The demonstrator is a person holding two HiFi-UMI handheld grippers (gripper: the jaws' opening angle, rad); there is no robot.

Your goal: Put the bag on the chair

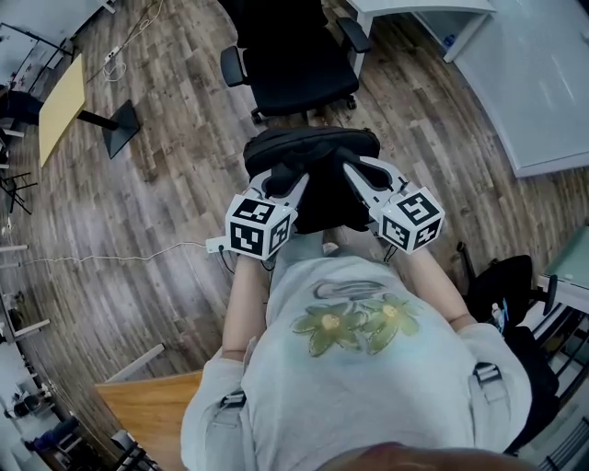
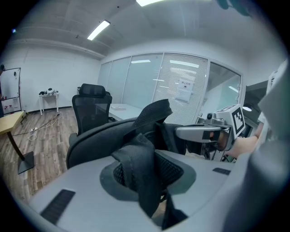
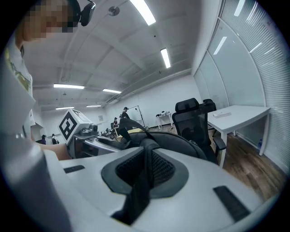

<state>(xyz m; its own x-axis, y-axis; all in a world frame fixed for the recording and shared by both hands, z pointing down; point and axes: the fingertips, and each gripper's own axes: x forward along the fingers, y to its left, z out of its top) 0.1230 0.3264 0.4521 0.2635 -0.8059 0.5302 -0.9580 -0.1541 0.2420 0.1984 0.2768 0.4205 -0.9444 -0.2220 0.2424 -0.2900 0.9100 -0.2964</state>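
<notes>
While the left gripper and right gripper each clamp a strap, the bag hangs between them, chair straight ahead.

Grey flower-print shirt, white left gripper, black-and-white marker cube

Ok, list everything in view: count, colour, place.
bag: one, black, held between both grippers
office chair: one, black, just beyond the bag
desk: one, white, right of the office chair
small table: one, yellow top, far left
cable: one, white, on the floor at left
left gripper: one, grey-white, shut on a bag strap
right gripper: one, grey-white, shut on a bag strap
</notes>
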